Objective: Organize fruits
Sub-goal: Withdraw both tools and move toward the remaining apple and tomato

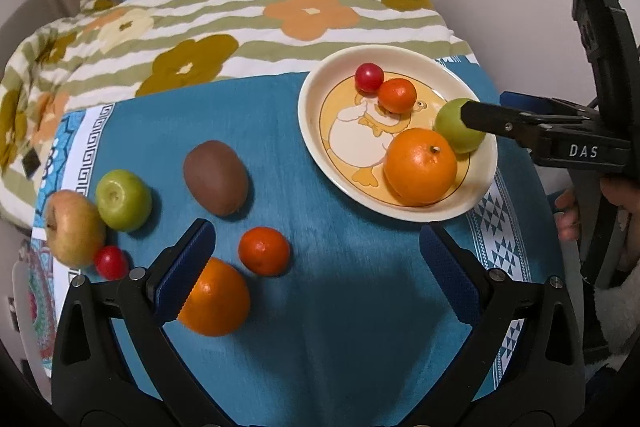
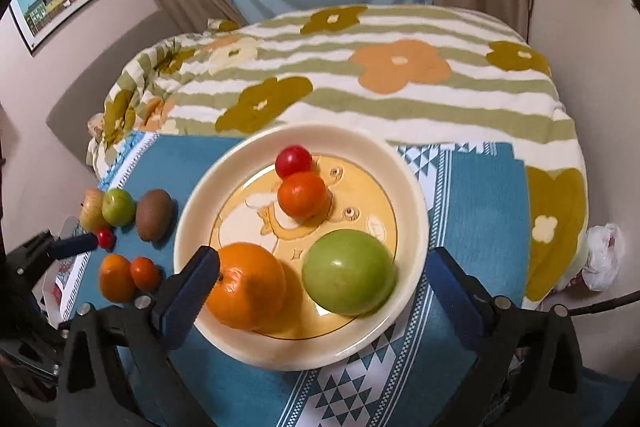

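right gripper point(image 2: 320, 283) wide open over plate point(image 2: 408, 187) | left gripper point(image 1: 316, 259) open, empty | kiwi point(image 1: 216, 178), oranges on cloth

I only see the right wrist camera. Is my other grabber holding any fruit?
Observer: No. The left gripper is open; only the blue cloth lies between its fingers.
Operator: Is it near the big orange?
Observer: Yes. The loose orange lies right beside its left finger, partly hidden behind it.
Operator: What's left of that?
Observer: A small red tomato, which appears to rest against the yellowish apple.
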The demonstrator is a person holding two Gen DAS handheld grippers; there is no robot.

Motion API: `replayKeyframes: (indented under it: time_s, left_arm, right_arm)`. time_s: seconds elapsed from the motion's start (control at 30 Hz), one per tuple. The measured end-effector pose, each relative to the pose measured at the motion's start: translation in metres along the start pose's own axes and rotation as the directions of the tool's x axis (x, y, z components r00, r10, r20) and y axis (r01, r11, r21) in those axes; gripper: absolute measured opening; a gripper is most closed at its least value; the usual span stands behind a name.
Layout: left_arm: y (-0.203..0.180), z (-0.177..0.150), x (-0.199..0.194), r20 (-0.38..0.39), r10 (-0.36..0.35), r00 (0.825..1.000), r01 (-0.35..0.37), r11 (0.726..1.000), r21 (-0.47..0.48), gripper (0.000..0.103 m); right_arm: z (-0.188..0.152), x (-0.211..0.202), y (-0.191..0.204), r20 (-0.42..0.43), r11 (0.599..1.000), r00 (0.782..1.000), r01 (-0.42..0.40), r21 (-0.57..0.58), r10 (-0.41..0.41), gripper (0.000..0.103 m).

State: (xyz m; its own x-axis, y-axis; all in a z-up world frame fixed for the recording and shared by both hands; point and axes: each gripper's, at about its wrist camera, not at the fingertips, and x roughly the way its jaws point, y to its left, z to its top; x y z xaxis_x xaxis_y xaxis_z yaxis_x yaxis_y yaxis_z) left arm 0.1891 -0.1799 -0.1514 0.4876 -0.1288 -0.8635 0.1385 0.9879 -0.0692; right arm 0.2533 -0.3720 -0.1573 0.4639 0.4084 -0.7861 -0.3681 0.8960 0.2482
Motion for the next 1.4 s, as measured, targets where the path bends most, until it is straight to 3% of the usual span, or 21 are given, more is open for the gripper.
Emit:
replayKeyframes:
  time_s: [0.13,0.27,0.73,1.2,1.4]
  left_arm:
    - [-0.001,0.001,-0.009,0.023,0.005,1.000,-0.005,1.000,-0.005,0.103]
    - [-0.003,0.002,-0.022,0.049,0.015,0.999,-0.015,1.000,-0.007,0.103]
    - [0.007,-0.007,-0.091,0.159,0.073,0.985,-0.064,0.996,-0.061,0.103]
    - [0.089,-0.039,-0.134,0.208,0.106,0.972,-0.081,0.989,-0.122,0.103]
    - [0.143,-0.044,-0.143,0.198,0.092,0.976,-0.074,0.993,-0.092,0.103]
  right_arm:
    - [-0.003,-0.009,-0.003,0.006,1.000,1.000,0.020,0.010,-0.020,0.103]
    - [-0.002,-0.018,0.000,-0.041,1.000,0.999,0.019,-0.009,-0.019,0.103]
    - [-0.003,-0.071,0.040,0.011,0.994,1.000,0.017,-0.104,-0.016,0.103]
    - [-0.009,-0.083,0.120,0.078,0.991,0.996,0.051,-0.127,-0.042,0.103]
    - [-0.012,-0.072,0.157,0.065,0.996,0.996,0.068,-0.052,-0.064,0.103]
